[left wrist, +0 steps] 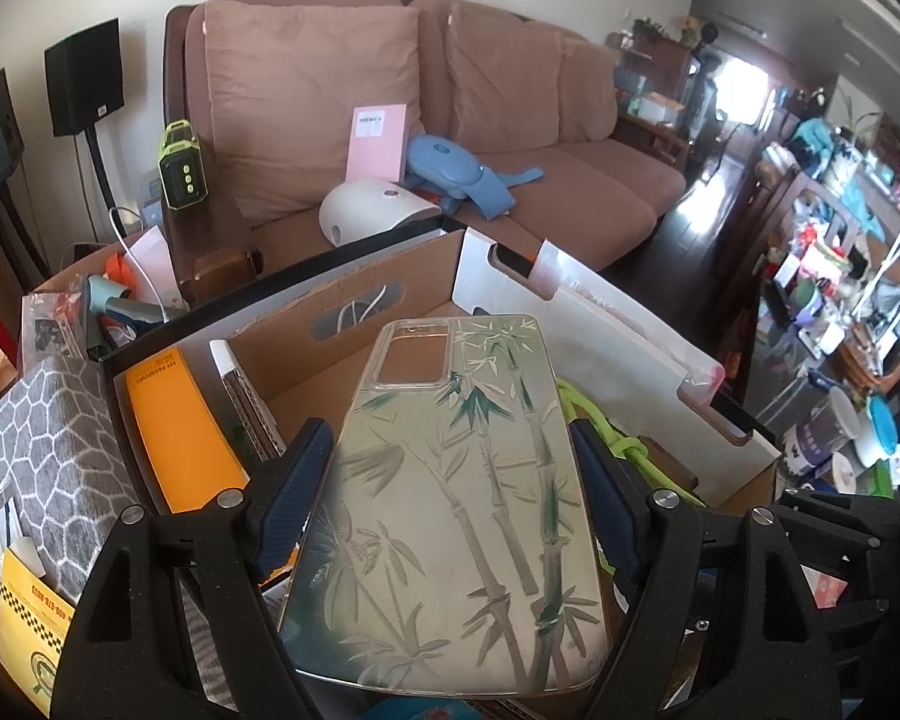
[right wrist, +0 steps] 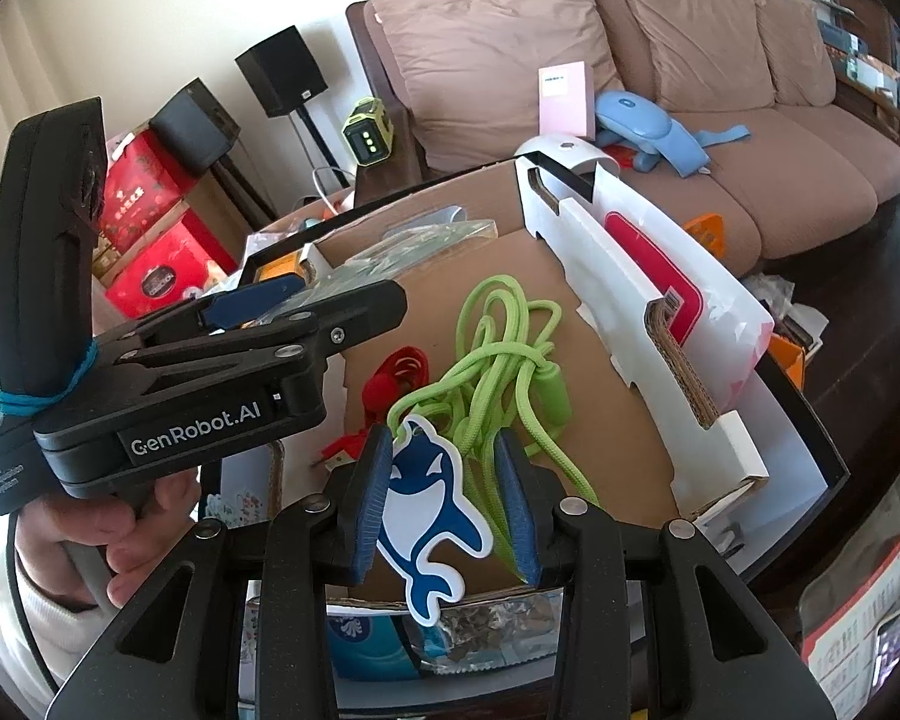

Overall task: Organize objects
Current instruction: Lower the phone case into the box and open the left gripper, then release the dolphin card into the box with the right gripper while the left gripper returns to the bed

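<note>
Phone case (left wrist: 450,498), thin, light, springy and slick, sits clamped across its long edges in the left gripper (left wrist: 450,504) above the cardboard box (left wrist: 306,324), while the right gripper (right wrist: 444,504) pinches a stiff whale tag (right wrist: 432,516) whose green cord (right wrist: 498,354) trails limp on the box floor, their join hidden.

The phone case (left wrist: 456,498) looks like glossy clear plastic (bamboo-printed); the cardboard box (right wrist: 600,324) is matt, the green cord (right wrist: 498,360) braided, the sofa cushions (left wrist: 312,114) soft cloth.
</note>
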`<state>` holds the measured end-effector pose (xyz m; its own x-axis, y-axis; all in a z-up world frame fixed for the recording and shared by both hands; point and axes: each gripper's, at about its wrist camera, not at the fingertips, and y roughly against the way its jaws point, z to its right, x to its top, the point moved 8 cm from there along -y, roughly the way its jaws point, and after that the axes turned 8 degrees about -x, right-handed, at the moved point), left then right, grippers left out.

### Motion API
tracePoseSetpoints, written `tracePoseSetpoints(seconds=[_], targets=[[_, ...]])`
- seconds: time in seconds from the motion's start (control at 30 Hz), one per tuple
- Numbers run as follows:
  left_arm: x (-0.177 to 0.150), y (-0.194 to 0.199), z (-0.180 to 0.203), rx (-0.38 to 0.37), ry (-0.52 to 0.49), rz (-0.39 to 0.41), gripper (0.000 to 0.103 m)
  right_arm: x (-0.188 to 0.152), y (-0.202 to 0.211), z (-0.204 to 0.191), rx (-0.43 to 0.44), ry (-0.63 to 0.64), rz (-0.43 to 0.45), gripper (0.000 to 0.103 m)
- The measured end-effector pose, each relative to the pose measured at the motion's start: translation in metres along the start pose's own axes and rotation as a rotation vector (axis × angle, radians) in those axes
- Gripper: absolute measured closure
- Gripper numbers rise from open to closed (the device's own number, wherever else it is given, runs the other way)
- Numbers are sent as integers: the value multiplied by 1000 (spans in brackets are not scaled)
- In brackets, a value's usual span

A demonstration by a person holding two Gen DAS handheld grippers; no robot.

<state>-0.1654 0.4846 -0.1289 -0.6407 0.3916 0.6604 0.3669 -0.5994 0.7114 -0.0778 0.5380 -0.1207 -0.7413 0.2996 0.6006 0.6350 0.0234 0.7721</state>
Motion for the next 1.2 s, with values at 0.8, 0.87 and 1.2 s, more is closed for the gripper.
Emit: tracePoseSetpoints(seconds=[0.8, 0.87, 1.2], targets=[[2, 7, -5, 18, 7, -18, 14, 5, 7, 3, 1, -18, 38, 53], [3, 9, -9, 13, 25, -10, 14, 7, 10, 3, 9, -25, 53, 51], [2, 14, -19, 14, 56, 1, 14, 16, 22, 1, 44, -54, 109, 35]])
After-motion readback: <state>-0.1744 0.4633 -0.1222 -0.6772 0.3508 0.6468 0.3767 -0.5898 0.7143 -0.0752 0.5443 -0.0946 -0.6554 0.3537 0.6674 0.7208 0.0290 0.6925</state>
